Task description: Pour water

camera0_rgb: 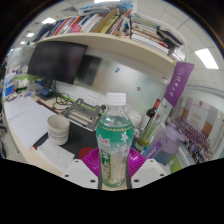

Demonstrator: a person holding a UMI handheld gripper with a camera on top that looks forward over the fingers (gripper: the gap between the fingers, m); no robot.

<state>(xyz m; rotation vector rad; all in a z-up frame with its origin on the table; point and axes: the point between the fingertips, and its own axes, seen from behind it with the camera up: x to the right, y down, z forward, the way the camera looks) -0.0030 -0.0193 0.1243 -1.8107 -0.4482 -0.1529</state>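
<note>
Clear green-labelled bottle [114, 140] between gripper [113, 162] fingers

Clear water bottle [115, 140] upright; white cap on; green label; between fingers.

An office or lab workroom: a shelf [95, 42] crammed with books runs from ten to two o'clock, a dark monitor [52, 62] hangs at ten, cluttered white desk [28, 125] below.
</note>
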